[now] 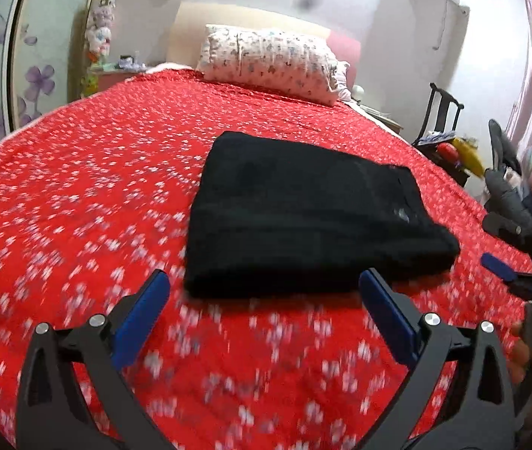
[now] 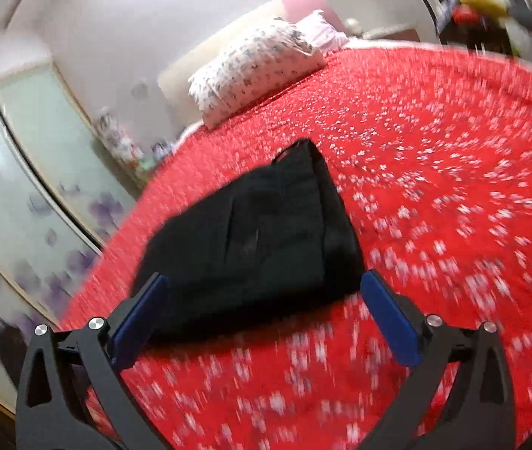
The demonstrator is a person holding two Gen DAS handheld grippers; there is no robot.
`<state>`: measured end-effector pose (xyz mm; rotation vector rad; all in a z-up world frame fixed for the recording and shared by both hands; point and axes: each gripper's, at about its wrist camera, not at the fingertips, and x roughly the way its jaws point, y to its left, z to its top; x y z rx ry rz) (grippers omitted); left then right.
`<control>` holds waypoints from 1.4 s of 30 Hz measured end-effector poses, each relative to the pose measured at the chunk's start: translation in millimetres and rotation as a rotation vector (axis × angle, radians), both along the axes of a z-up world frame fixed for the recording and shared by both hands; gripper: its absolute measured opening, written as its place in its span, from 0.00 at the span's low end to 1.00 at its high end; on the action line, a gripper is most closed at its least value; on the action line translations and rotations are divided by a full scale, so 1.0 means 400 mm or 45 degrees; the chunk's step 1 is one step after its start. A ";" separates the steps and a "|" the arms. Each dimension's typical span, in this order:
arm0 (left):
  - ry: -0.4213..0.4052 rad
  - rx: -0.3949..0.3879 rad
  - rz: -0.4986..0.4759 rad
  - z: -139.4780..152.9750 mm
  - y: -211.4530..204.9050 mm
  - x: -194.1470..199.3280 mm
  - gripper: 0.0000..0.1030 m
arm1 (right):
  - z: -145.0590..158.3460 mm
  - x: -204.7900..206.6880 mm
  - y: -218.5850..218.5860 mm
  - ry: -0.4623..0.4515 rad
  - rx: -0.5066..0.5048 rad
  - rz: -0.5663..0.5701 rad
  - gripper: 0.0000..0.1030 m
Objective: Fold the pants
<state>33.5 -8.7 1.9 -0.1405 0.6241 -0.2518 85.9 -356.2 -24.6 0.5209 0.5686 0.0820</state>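
The black pants (image 1: 303, 210) lie as a compact, layered rectangle on the red floral bedspread (image 1: 78, 187), towards its middle and well short of the pillow (image 1: 269, 62) at the head edge, which suggests the folding is essentially done. The left gripper (image 1: 264, 292) and the right gripper (image 2: 264, 292) both hover just short of the bundle's near edge, jaws spread wide and empty, seemingly because the cloth needs no further holding.

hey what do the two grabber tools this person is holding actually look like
Both match: the left tool and right tool have black angular arms with triangular cutouts, round silver bolts at the pivots, and flat blue pads lining the fingers. No cables or sleeves show.
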 end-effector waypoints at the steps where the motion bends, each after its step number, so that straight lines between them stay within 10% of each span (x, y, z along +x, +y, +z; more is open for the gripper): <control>1: -0.010 0.019 0.004 -0.003 -0.001 -0.018 0.98 | -0.001 -0.021 0.035 0.016 -0.101 0.006 0.99; 9: -0.069 0.173 0.034 -0.012 -0.020 -0.121 0.98 | -0.008 -0.104 0.197 -0.006 -0.560 0.032 0.99; 42: -0.015 0.310 -0.005 -0.051 -0.062 -0.133 0.98 | -0.040 -0.145 0.264 0.111 -0.778 -0.082 0.99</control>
